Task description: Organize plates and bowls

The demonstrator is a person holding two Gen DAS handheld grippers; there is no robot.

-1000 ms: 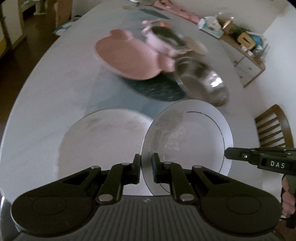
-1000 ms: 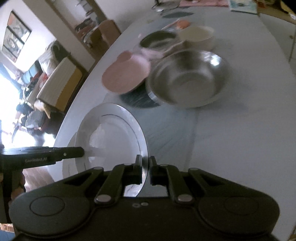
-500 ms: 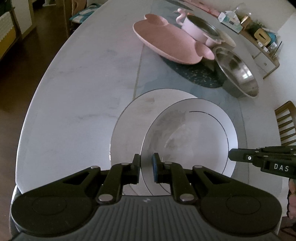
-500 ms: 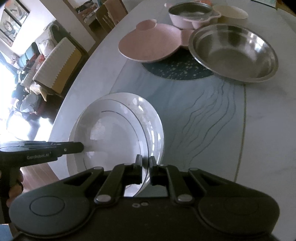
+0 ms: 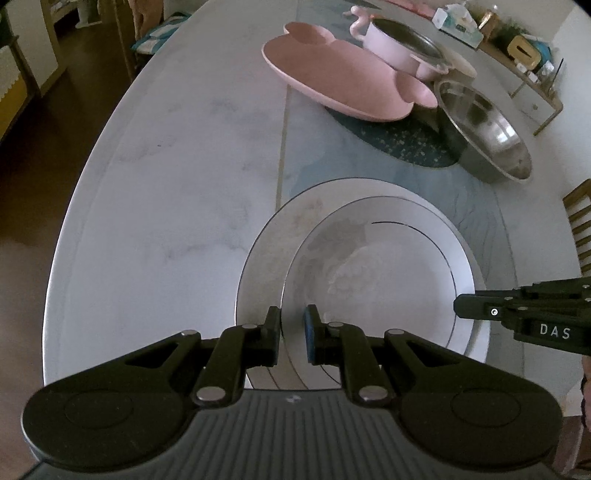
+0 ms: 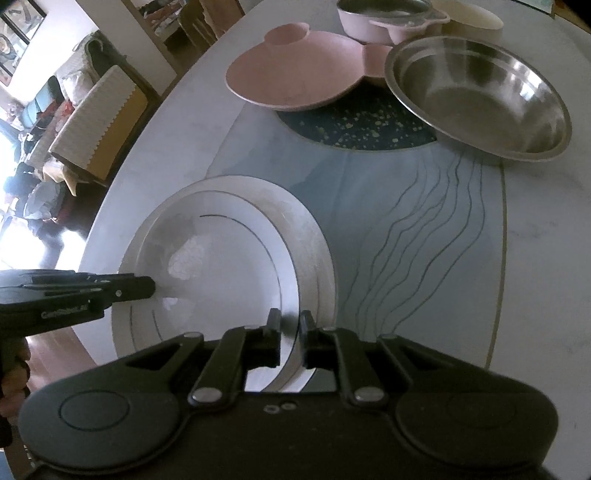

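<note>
A white plate with a thin dark ring (image 5: 384, 273) (image 6: 214, 266) lies on a larger white plate (image 5: 273, 240) (image 6: 314, 236) near the table's front edge. My left gripper (image 5: 292, 328) holds the upper plate's near rim between its fingers. My right gripper (image 6: 289, 328) holds the opposite rim and shows at the right in the left wrist view (image 5: 458, 306). A pink mouse-shaped plate (image 5: 332, 85) (image 6: 291, 77), a steel bowl (image 5: 484, 129) (image 6: 476, 96) and a pink pot (image 5: 402, 48) (image 6: 384, 18) stand farther back.
A dark speckled round mat (image 5: 399, 140) (image 6: 358, 125) lies under the pink plate and the steel bowl. A cream bowl (image 6: 469, 18) stands behind the pot. A wooden chair (image 5: 580, 221) is at the table's right side. The table edge (image 5: 62, 258) curves at the left.
Both grippers carried the ringed plate over the larger white plate and lowered it onto that plate; their fingers now stand a little wider on the rim.
</note>
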